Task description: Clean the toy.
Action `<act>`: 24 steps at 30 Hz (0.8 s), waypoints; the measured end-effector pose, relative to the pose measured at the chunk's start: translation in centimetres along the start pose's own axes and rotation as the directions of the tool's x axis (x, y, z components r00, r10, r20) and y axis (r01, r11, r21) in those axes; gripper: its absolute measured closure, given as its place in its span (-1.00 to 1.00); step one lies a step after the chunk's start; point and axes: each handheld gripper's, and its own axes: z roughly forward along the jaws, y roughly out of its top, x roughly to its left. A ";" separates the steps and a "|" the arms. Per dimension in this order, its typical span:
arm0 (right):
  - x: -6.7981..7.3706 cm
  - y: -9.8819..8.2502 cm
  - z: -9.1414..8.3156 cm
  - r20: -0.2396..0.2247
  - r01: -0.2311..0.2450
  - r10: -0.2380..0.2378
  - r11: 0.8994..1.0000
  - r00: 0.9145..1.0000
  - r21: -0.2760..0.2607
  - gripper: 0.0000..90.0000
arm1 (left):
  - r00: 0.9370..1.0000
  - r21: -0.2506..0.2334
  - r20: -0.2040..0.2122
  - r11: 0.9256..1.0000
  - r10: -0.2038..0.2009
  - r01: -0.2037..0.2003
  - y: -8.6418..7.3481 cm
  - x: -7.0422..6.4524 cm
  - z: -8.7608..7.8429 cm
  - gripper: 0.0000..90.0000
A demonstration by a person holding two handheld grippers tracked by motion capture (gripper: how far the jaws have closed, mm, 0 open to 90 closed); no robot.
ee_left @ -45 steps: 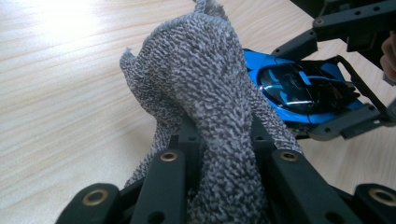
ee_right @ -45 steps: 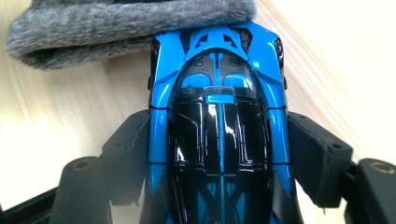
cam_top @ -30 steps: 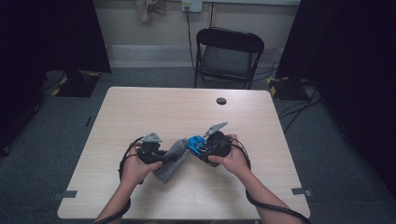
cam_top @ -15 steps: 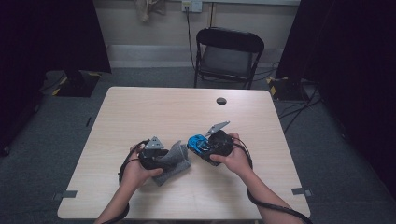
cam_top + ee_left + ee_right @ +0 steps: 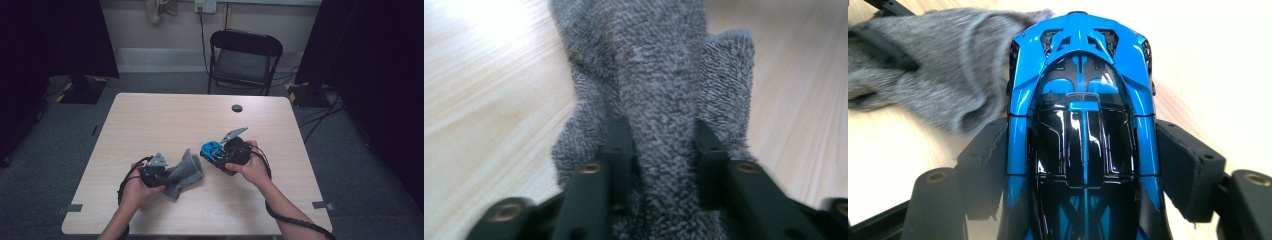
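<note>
At lower centre of the high view, the left gripper [image 5: 167,176] has just been closing its jaws, now pinched on a bunched grey cloth [image 5: 185,172] lying on the wooden table [image 5: 165,120]. Right of centre, the right gripper [image 5: 214,152] clamps a blue toy car [image 5: 1083,125] by its flanks, near the cloth.

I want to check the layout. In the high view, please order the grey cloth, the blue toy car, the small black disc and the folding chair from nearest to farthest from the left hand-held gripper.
1. Grey cloth: in the left hand-held gripper.
2. Blue toy car: right of it, in the right hand-held gripper.
3. Small black disc: far side of the table.
4. Folding chair: behind the table.
</note>
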 end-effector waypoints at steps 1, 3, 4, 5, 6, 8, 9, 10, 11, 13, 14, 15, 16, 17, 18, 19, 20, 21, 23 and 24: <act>0.1 0.2 -0.1 0.000 0.004 -0.004 1.000 1.000 -0.004 -0.36 | 1.000 0.010 -0.028 1.000 -0.007 0.007 0.5 0.1 0.0 0.63; 0.3 0.6 -0.3 -0.008 0.001 -0.002 1.000 1.000 -0.017 -0.36 | 0.997 -0.022 -0.073 0.999 -0.032 0.030 1.4 0.3 0.3 0.65; 0.4 0.8 -0.4 -0.011 0.005 -0.006 1.000 1.000 -0.023 -0.36 | 0.995 -0.025 -0.091 0.999 -0.041 0.039 1.8 0.4 0.5 0.66; 0.6 1.1 -0.5 -0.015 0.008 -0.008 1.000 1.000 -0.030 -0.36 | 0.994 -0.028 -0.100 0.998 -0.052 0.049 2.2 0.4 0.8 0.67; 0.7 1.3 -0.7 -0.018 0.008 -0.008 0.999 1.000 -0.038 -0.36 | 0.994 -0.034 -0.094 0.998 -0.054 0.051 2.4 0.5 1.0 0.67; 1.1 1.8 -0.8 -0.027 0.017 -0.018 0.999 0.999 -0.050 -0.36 | 0.997 -0.067 -0.049 0.996 -0.056 0.052 3.0 0.1 1.6 0.68; 1.2 1.9 -0.8 -0.026 0.018 -0.019 0.998 0.999 -0.054 -0.36 | 0.998 -0.070 -0.034 0.997 -0.044 0.042 3.3 -0.3 1.9 0.68; 1.4 2.1 -0.7 -0.033 0.025 -0.027 0.998 0.999 -0.054 -0.36 | 0.999 -0.064 -0.027 0.998 -0.027 0.026 3.5 -0.6 2.1 0.68; 1.4 2.2 -0.7 -0.033 0.024 -0.025 0.998 0.999 -0.055 -0.36 | 1.000 -0.072 -0.007 0.997 -0.027 0.026 3.6 -1.1 2.4 0.68; 1.5 2.2 -0.4 -0.032 0.022 -0.024 0.998 0.999 -0.050 -0.36 | 1.000 -0.078 0.018 0.997 -0.011 0.012 3.9 -1.9 2.8 0.68; 1.5 2.2 -0.1 -0.030 0.020 -0.021 0.999 0.999 -0.047 -0.36 | 1.000 -0.081 0.027 0.997 -0.010 0.012 4.0 -2.1 2.9 0.68; 1.5 2.1 0.0 -0.027 0.017 -0.018 0.999 0.999 -0.045 -0.36 | 0.999 -0.083 0.035 0.997 -0.002 0.005 4.1 -2.3 3.0 0.68; 1.5 2.1 0.1 -0.024 0.013 -0.014 0.999 1.000 -0.041 -0.36 | 0.999 -0.081 0.044 0.997 0.011 -0.007 4.2 -2.6 3.0 0.68; 1.5 2.0 0.2 -0.026 0.011 -0.012 0.999 1.000 -0.040 -0.36 | 0.999 -0.083 0.046 0.996 0.016 -0.012 4.3 -2.8 3.1 0.68; 1.5 1.9 0.3 -0.026 0.003 -0.004 0.999 1.000 -0.038 -0.36 | 0.999 -0.081 0.051 0.997 0.017 -0.013 4.3 -3.0 3.2 0.68; 1.5 1.9 0.4 -0.023 0.002 -0.003 0.999 1.000 -0.035 -0.36 | 0.998 -0.079 0.056 0.997 0.024 -0.020 4.4 -3.3 3.3 0.68; 1.5 1.9 0.4 -0.025 0.003 -0.004 0.999 1.000 -0.034 -0.36 | 0.998 -0.083 0.063 0.996 0.027 -0.022 4.4 -3.7 3.4 0.68; 1.5 1.9 0.5 -0.021 0.000 -0.001 0.999 1.000 -0.033 -0.36 | 0.997 -0.080 0.069 0.996 0.032 -0.027 4.4 -3.9 3.5 0.68; 1.4 2.0 0.6 -0.024 -0.007 0.006 0.999 1.000 -0.034 -0.36 | 0.995 -0.087 0.089 0.996 0.038 -0.030 4.4 -4.5 3.8 0.68; 1.4 2.0 0.6 -0.020 -0.009 0.008 0.999 1.000 -0.034 -0.36 | 0.994 -0.088 0.103 0.996 0.037 -0.028 4.4 -4.8 3.9 0.68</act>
